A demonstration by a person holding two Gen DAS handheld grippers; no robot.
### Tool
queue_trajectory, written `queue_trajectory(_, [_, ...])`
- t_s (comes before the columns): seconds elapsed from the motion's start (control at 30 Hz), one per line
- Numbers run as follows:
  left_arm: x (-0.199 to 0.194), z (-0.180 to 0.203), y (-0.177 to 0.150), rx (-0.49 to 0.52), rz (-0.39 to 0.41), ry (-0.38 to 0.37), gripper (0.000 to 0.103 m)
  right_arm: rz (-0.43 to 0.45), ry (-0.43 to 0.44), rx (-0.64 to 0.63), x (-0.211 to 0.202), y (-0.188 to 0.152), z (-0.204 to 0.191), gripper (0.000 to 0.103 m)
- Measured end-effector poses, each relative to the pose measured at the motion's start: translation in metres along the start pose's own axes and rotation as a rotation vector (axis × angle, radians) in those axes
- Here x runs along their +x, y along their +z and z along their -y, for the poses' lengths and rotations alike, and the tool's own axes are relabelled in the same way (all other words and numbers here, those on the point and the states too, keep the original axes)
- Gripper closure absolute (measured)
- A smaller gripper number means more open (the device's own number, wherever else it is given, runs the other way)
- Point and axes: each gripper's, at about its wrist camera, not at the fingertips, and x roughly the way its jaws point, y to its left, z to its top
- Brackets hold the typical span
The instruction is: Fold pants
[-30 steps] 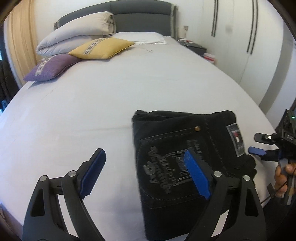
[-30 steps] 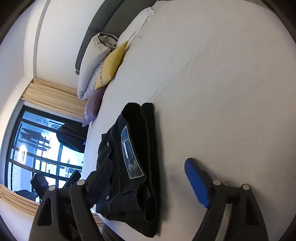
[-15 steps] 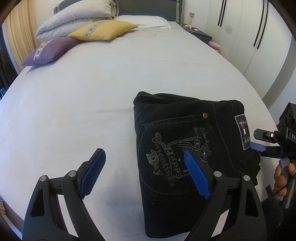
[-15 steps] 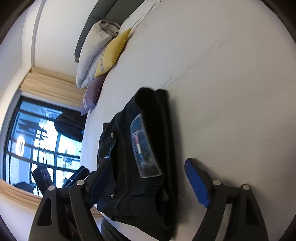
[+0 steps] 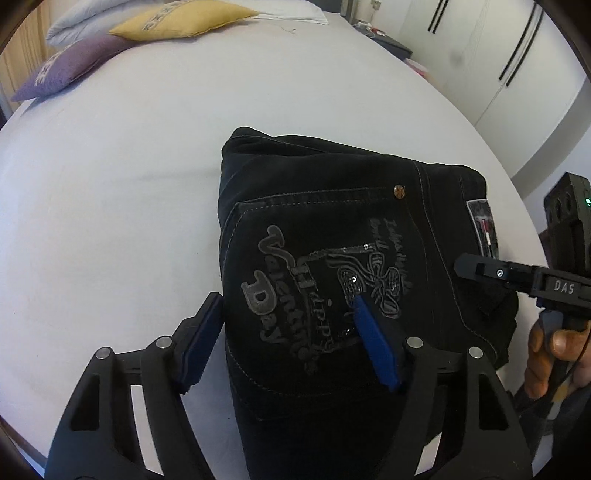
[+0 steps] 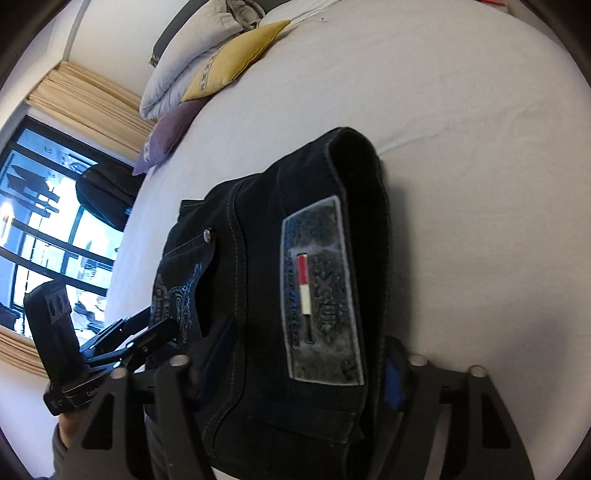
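The black jeans [image 5: 332,280] lie folded into a compact stack on the white bed [image 5: 110,184], back pocket print and waist patch facing up. My left gripper [image 5: 284,325] is open, its left finger beside the stack's left edge and its right finger over the pocket print. My right gripper [image 6: 306,369] is open and straddles the waistband end of the jeans [image 6: 314,258], the patch between its fingers. The right gripper also shows at the right of the left wrist view [image 5: 480,267], and the left gripper at the lower left of the right wrist view [image 6: 147,339].
Purple [image 5: 62,70] and yellow [image 5: 184,22] cushions and white pillows lie at the head of the bed. White wardrobe doors [image 5: 517,74] stand at the right. A window with beige curtains [image 6: 55,221] is on the far side. The bed's near edge runs just below the jeans.
Both grippers have moved in onto the folded jeans. The left one dropped lower over the pocket. The right one now straddles the waistband end.
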Motion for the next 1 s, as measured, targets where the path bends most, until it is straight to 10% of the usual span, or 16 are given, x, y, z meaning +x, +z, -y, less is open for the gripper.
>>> queue_trajectory(0.17, [0.001, 0.004, 0.001, 0.010, -0.004, 0.009, 0.041, 0.017, 0.001, 0.013, -0.006, -0.004, 0.011, 0.059])
queue_trajectory(1.0, [-0.021, -0.004, -0.010, 0.041, 0.034, 0.032, 0.081, 0.129, -0.168, -0.189, -0.023, -0.019, -0.041, 0.081])
